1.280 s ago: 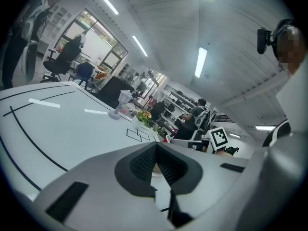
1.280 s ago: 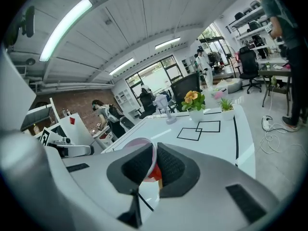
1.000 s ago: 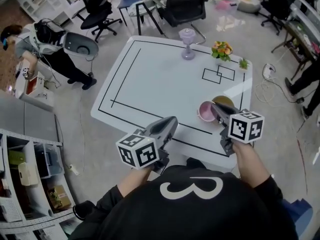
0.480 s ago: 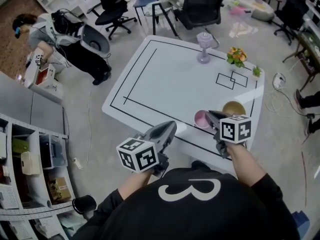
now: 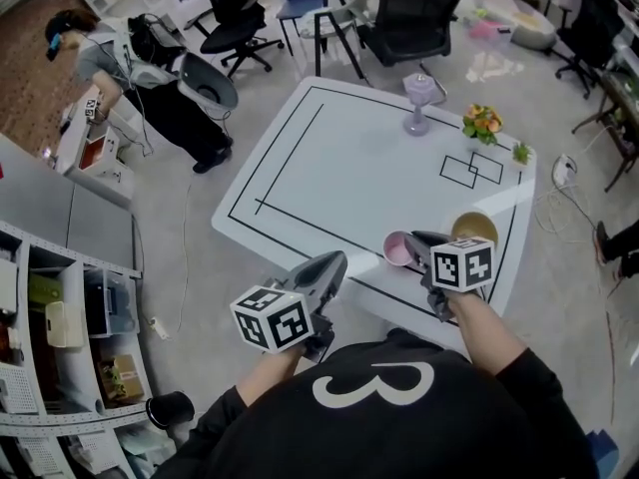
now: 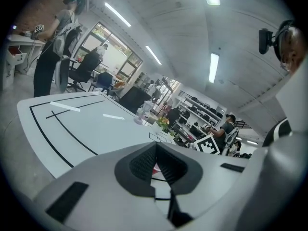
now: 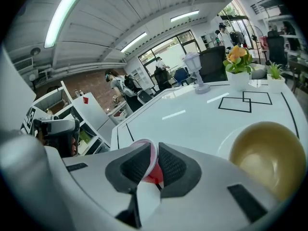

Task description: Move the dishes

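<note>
A pink bowl sits on the white table near its front edge, left of a yellow bowl. My right gripper straddles the pink bowl's near rim. In the right gripper view the rim stands between the pads with a thin gap on the right. These jaws have just been opening. The yellow bowl lies just to the right. My left gripper hovers off the table's front edge, shut and empty.
A purple goblet, a flower pot and a small plant stand at the table's far side. Black tape lines mark the top. Office chairs stand behind, a person far left, shelves near left.
The right gripper has come down and left with the pink bowl, which now lies farther from the yellow bowl. The left gripper has shifted a little. The view has swung.
</note>
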Motion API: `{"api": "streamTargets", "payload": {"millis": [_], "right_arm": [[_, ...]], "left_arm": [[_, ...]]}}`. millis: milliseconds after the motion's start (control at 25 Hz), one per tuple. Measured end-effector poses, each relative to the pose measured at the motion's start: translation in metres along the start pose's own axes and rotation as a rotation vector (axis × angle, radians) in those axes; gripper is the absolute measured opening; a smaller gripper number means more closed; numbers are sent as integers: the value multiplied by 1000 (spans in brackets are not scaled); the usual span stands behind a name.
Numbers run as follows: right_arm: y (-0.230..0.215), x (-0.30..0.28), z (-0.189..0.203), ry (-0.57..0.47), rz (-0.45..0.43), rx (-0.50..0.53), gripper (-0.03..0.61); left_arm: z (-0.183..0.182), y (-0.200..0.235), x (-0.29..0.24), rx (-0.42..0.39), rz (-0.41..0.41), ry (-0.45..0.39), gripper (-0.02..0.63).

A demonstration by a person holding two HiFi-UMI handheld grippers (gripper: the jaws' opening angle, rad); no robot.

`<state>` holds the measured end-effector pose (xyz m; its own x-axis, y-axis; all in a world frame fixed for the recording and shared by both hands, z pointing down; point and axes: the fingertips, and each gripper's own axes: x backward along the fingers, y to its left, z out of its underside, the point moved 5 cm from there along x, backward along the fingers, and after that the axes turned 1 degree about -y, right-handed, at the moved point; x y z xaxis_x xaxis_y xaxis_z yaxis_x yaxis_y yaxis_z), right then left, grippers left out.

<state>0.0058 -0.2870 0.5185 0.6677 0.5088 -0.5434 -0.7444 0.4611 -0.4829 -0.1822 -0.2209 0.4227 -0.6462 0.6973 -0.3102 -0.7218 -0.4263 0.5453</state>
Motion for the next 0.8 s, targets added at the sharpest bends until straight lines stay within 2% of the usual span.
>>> {"api": "streamTargets", "payload": {"millis": [120,400,600,800], "right_arm": [[2,0,-2,-8,-18,2,82],[9,19,-15,-68,-46,18,198],[1,47,-29,-145,-22,22,223],[-22,82,-33,-207,49,9,222]], "left_arm": [[0,1,-1,2,0,-1,3],[2,-7,-8,0,21,6,3],[4,-18,-19,-8,57,22,3],[9,-32,-35,-22,102,52,3]]}}
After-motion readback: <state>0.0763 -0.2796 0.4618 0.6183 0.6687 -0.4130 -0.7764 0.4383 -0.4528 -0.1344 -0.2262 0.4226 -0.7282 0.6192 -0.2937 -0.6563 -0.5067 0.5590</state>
